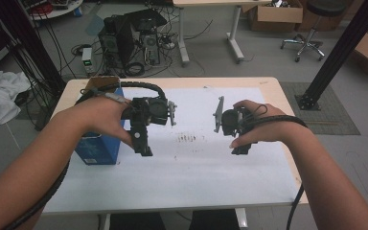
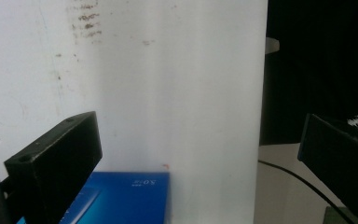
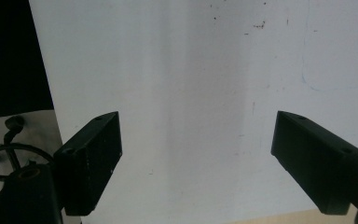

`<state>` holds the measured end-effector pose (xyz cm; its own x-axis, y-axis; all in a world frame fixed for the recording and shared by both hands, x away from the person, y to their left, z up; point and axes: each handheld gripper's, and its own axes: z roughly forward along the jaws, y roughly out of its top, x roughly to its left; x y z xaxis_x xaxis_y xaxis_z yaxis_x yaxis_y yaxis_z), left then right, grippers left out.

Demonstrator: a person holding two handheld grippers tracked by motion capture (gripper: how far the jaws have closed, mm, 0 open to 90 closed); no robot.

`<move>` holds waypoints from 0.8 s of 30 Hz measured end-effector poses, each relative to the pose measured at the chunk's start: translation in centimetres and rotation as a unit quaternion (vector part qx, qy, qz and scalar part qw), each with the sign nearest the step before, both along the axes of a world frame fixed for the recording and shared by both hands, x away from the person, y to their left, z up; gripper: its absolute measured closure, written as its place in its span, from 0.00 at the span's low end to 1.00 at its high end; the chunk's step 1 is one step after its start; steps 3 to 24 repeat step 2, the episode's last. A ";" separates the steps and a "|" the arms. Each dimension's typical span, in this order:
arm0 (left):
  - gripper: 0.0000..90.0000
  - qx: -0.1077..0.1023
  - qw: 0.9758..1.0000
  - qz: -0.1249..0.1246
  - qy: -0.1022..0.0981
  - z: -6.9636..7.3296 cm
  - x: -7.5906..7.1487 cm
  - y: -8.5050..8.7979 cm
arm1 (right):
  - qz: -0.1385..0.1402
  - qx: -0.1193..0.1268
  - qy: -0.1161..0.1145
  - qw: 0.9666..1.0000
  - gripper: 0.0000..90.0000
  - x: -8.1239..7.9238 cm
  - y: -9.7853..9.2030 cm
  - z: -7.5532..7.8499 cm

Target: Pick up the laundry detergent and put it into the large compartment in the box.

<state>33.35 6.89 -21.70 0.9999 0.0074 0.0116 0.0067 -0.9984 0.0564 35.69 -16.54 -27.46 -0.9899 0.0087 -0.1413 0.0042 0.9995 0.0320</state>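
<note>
Blue box (image 1: 98, 149): rectangular carton, upright on the white sheet (image 1: 206, 172) at the table's left side, just beside the left gripper (image 1: 143, 149) and partly hidden behind the person's left hand (image 1: 103, 120). An open brown flap shows at its top. In the left gripper view, its blue face (image 2: 130, 200) bears small white print, low between the spread jaws.

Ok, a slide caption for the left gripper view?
Open left claw hovering over the white sheet, a blue box just below its jaws.
</note>
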 end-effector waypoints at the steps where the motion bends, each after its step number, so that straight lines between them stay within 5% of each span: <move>1: 0.00 0.002 1.000 0.000 0.000 0.0 0.0 0.0 | 0.000 0.000 0.000 1.000 0.18 0.0 0.0 0.0; 24: 0.00 0.001 1.000 0.001 0.000 -0.1 0.0 0.1 | 0.001 0.000 0.000 1.000 0.18 0.0 0.1 0.0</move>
